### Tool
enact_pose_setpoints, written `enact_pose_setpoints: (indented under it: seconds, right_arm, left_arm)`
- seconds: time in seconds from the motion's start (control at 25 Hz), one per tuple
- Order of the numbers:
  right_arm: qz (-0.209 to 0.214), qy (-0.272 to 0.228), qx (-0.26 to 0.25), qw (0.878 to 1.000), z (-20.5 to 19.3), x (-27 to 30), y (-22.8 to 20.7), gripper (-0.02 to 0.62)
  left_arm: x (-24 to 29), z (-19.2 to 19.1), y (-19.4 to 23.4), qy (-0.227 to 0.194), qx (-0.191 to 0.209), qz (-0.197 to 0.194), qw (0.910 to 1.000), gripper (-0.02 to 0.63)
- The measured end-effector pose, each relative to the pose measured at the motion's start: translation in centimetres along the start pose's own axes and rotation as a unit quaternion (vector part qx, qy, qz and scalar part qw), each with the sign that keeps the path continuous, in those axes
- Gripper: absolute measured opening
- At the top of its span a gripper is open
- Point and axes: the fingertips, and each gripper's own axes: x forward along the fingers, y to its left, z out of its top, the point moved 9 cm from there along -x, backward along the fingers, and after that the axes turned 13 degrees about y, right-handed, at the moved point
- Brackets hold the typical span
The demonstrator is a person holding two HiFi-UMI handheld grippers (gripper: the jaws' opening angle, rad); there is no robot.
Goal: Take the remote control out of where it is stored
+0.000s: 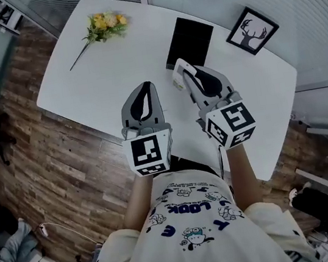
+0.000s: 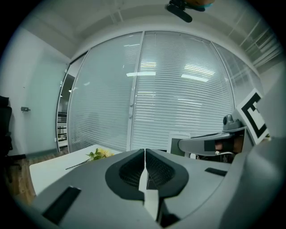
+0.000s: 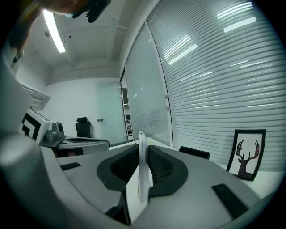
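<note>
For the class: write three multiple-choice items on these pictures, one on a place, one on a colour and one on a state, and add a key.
1. Where do the yellow flowers lie?
A. on the floor
B. on the white table, near its far left corner
C. between a gripper's jaws

2. What colour is the remote control held in the right gripper?
A. white
B. red
C. black

3. How do the jaws of the left gripper stand?
A. wide apart
B. shut on a flower stem
C. together, with nothing held

Key:
1 B: the head view shows them on the tabletop.
2 A: a white slab stands clamped between the pads.
3 C: its tips meet with nothing between them.
</note>
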Motion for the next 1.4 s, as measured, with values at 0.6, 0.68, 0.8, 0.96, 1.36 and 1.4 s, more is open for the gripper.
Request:
enact_pose_setpoints:
  seconds: [0.6, 0.68, 0.8, 0.96, 1.36, 1.4]
  right_arm:
    - [-0.029, -0.015, 0.005, 0.999, -1.7, -2.6, 3.8, 0.074]
    - [-0.029, -0.015, 0.006, 0.999, -1.8, -2.8, 3.9, 0.074]
    - [-0.024, -0.016, 0.006, 1.000, -1.8, -2.8, 4.2, 0.075]
    - [-0.025, -0.015, 0.004, 1.000, -1.7, -2.8, 4.5, 0.075]
    - [-0.022, -0.017, 0.001, 1.000, -1.6, -2.9, 4.3, 0.075]
    - [-0.021, -0.017, 0.001, 1.000, -1.6, -3.0, 4.2, 0.074]
  left_arm:
    - [-3.7, -0.6, -0.3, -0.015, -0.005, 0.011, 0.9998, 0.020]
    - [-3.9, -0.6, -0.3, -0.017, -0.004, 0.011, 0.9998, 0.020]
    - [-4.1, -0.6, -0.3, -0.017, -0.003, 0.011, 0.9998, 0.020]
    - [-4.3, -0.7, -0.2, -0.016, -0.004, 0.010, 0.9998, 0.020]
    - [-4.2, -0.6, -0.4, -0.019, -0.002, 0.016, 0.9997, 0.020]
    - [-4.2, -0.5, -0.4, -0.020, -0.002, 0.016, 0.9997, 0.020]
